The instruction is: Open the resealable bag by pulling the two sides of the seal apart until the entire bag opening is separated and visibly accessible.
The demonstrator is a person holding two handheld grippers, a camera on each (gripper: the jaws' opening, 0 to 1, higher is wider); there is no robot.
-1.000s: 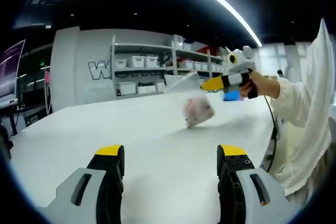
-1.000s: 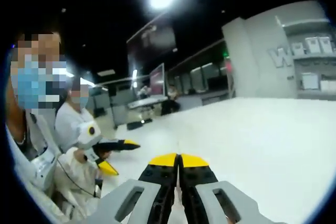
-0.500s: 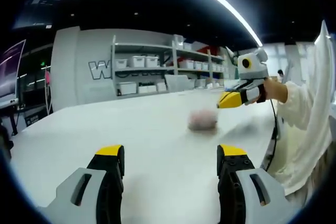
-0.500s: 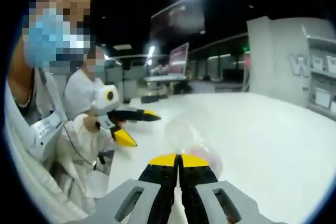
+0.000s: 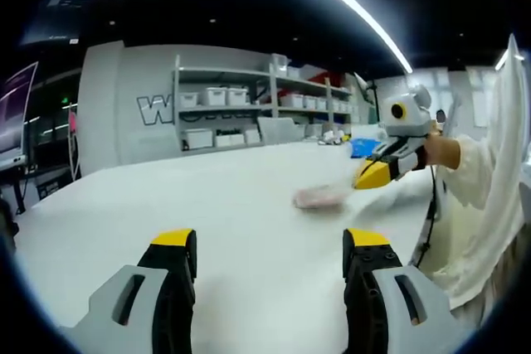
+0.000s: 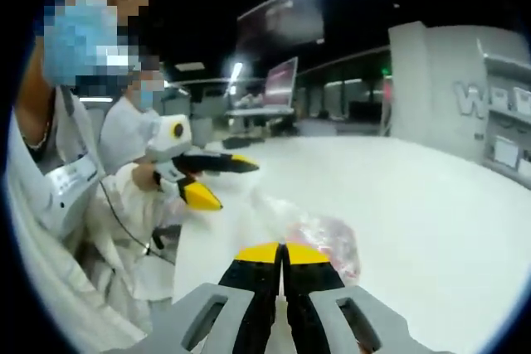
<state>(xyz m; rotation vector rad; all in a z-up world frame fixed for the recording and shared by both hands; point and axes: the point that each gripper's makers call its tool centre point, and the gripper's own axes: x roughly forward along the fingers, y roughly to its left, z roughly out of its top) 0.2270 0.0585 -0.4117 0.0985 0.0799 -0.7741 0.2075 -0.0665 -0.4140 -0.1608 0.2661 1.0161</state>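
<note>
The left gripper point(image 5: 270, 264) has grey moulded jaws with black inner faces, yellow tips and slotted sides. The right gripper point(image 6: 282, 256) looks alike. Beside it, the person wears a loose white sleeve point(image 5: 477, 205), with a black cable point(image 5: 430, 205) alongside.
</note>
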